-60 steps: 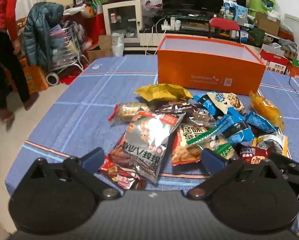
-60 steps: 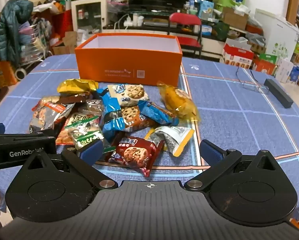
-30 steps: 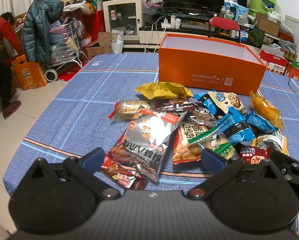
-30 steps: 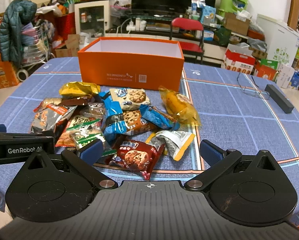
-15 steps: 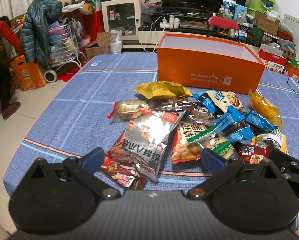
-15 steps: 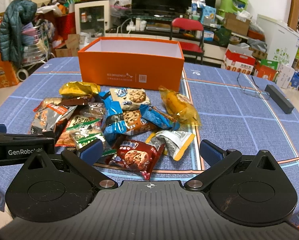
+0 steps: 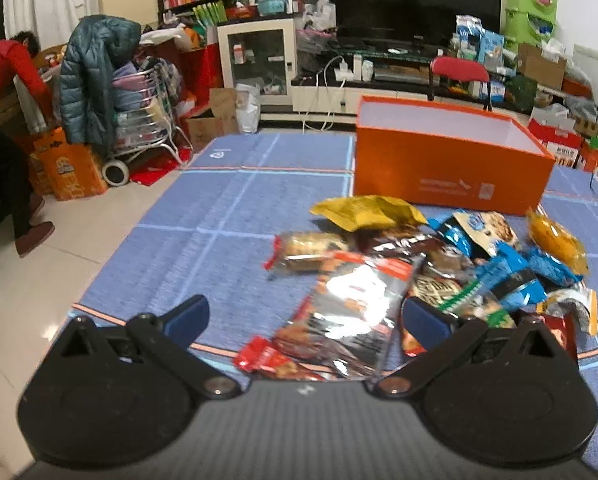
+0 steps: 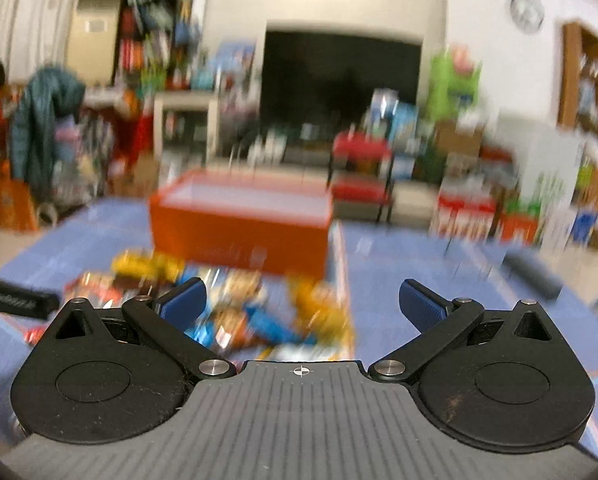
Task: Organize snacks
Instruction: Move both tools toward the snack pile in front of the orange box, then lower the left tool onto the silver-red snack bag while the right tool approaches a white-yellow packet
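A pile of snack packets [image 7: 431, 276] lies on the blue checked tablecloth [image 7: 227, 216], with a yellow bag [image 7: 363, 210] at its far edge and a silver and red bag [image 7: 351, 312] nearest me. An open orange box [image 7: 451, 164] stands behind the pile. My left gripper [image 7: 305, 318] is open and empty, just over the near edge of the pile. My right gripper [image 8: 301, 300] is open and empty, above the blurred pile [image 8: 235, 304], with the box [image 8: 239, 220] beyond it.
The table's left edge drops to a tiled floor [image 7: 39, 280]. A person in red [image 7: 3, 120] bends over at far left near a cart with a coat [image 7: 99, 100]. A dark bar [image 8: 533, 270] lies on the table's right side. The left gripper's body [image 8: 15, 298] shows at left.
The right gripper has swung upward fast, so its view is blurred and tilted toward the room. The left gripper has shifted a little left and closer to the pile.
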